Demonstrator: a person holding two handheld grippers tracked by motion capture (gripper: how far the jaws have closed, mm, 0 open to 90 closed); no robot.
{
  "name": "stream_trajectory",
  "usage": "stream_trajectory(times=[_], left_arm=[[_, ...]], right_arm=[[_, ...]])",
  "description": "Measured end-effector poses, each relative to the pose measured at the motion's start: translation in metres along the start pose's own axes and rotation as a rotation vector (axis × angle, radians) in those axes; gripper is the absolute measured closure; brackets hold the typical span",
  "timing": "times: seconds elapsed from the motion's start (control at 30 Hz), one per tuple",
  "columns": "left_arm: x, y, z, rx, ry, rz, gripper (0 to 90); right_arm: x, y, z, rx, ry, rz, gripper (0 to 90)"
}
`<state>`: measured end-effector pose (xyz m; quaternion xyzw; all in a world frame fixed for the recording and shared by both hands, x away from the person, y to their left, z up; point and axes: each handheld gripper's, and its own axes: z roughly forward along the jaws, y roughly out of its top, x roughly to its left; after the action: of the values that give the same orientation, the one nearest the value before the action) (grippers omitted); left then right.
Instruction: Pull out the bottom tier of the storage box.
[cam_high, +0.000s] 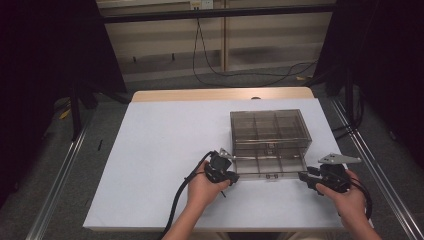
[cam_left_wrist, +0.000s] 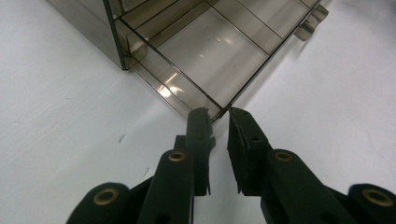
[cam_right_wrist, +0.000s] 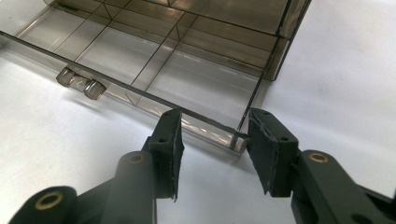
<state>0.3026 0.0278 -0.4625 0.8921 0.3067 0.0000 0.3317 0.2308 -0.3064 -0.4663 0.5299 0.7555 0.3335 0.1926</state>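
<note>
High view first: we see a smoky transparent organizer box sitting on the right half of the white tabletop, with its compartmented drawer pulled out toward the person. The left claw, held in the left hand, sits at the drawer's near left corner, and the right claw, held in the right hand, sits at the near right corner, so the drawer lies between the two. In the left gripper view we look along the left claw and find its jaws only a narrow gap apart, the tips right at the drawer's corner; the corner edge seems to enter the gap, but we cannot tell whether the pads press on it. The two small handle nubs on the drawer front show further along. In the right gripper view the right claw stands clearly wider open, its jaws straddling the drawer's front corner without closing on it; the right pad lies just beside the corner and the left pad is near the front wall. The handle nubs sit off to the left there.
</note>
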Motion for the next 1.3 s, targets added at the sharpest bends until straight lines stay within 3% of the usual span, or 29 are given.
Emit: stream_trajectory(times=[0.43,0.5,0.53,0.83,1.17,1.2,1.3], left_arm=[[-0.0012,-0.0022,-0.0003,0.004,-0.008,0.003,78.7],[-0.0003,-0.0022,-0.0011,0.014,-0.013,0.018,78.7],[-0.0016,-0.0025,-0.0003,0.001,-0.011,0.0,78.7],[-0.0025,-0.0042,-0.0008,0.012,-0.012,0.019,78.7],[-0.0049,-0.0053,-0.0011,0.009,-0.016,0.007,78.8],[-0.0037,-0.0053,-0.002,0.024,-0.018,0.027,78.9],[-0.0035,-0.0052,-0.0022,0.026,-0.024,0.028,79.3]], right_arm=[[0.0004,-0.0025,-0.0021,-0.002,0.009,0.003,56.1],[0.0003,-0.0029,-0.0023,-0.005,0.011,0.002,56.1],[0.0002,-0.003,-0.0024,-0.006,0.012,0.0,56.1],[0.0014,-0.0042,-0.0038,-0.003,0.009,0.001,56.1],[0.002,-0.0056,-0.0053,-0.004,0.013,-0.001,56.2],[0.002,-0.0058,-0.0056,-0.003,0.012,-0.001,56.2],[0.0029,-0.006,-0.0063,0.003,0.012,0.004,56.2]])
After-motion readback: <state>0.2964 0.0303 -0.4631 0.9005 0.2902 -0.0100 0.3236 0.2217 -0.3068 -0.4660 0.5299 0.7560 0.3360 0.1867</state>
